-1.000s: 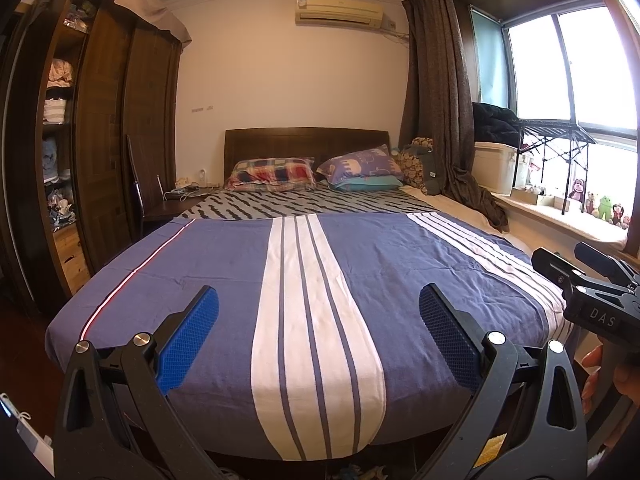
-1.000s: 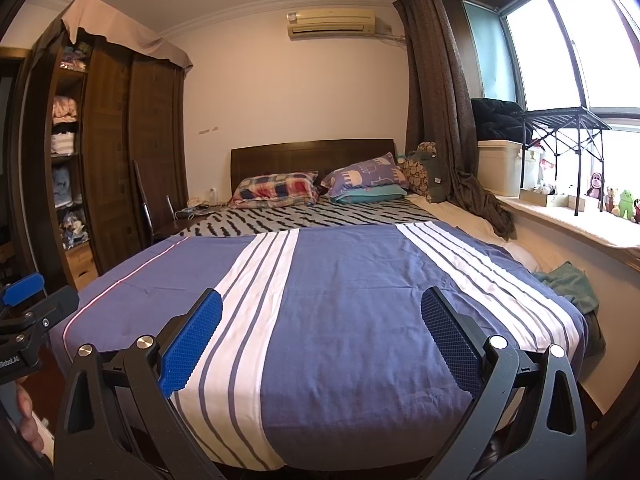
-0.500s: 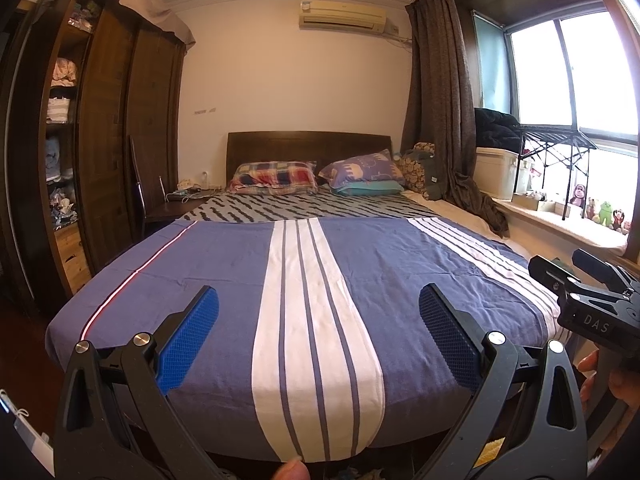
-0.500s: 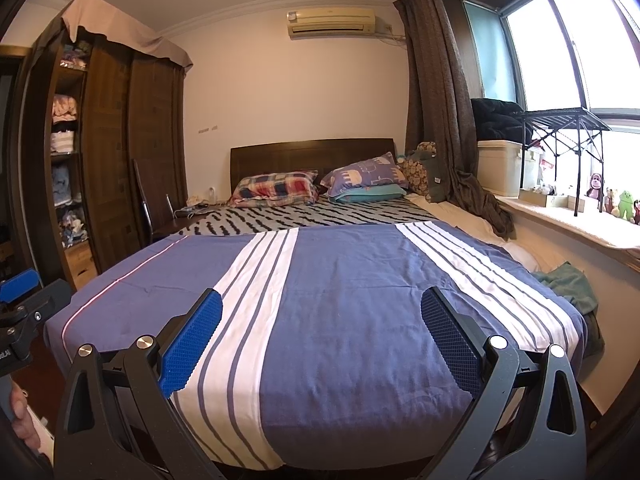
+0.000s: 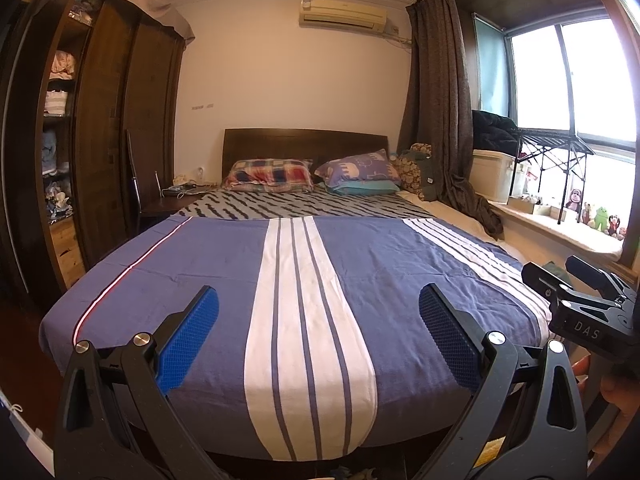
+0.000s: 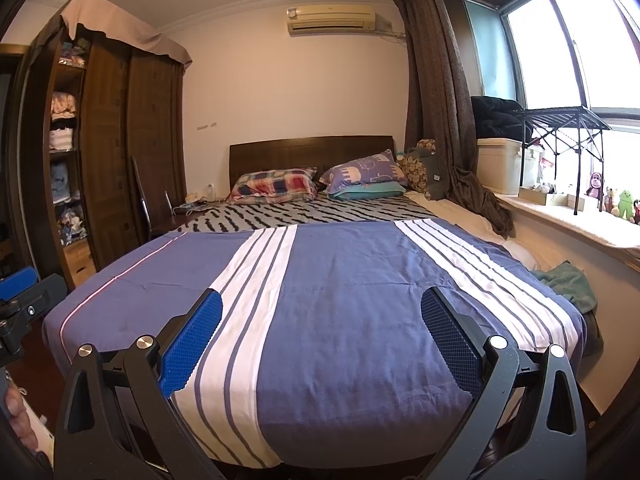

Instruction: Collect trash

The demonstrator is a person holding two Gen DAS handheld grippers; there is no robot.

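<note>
One bed (image 5: 312,280); two pillows (image 5: 269,175)

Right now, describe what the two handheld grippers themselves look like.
Both the left gripper and the right gripper have black, triangular-cutout arms with silver round bolts. Each finger carries a blue textured pad. In the left view, the right gripper's side bears white letters "DAS". Bare fingers grip it; no cables or sleeves show.

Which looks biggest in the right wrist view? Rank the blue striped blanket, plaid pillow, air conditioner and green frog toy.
1. Blue striped blanket
2. Plaid pillow and air conditioner: look alike, not ranked
3. Green frog toy
</note>
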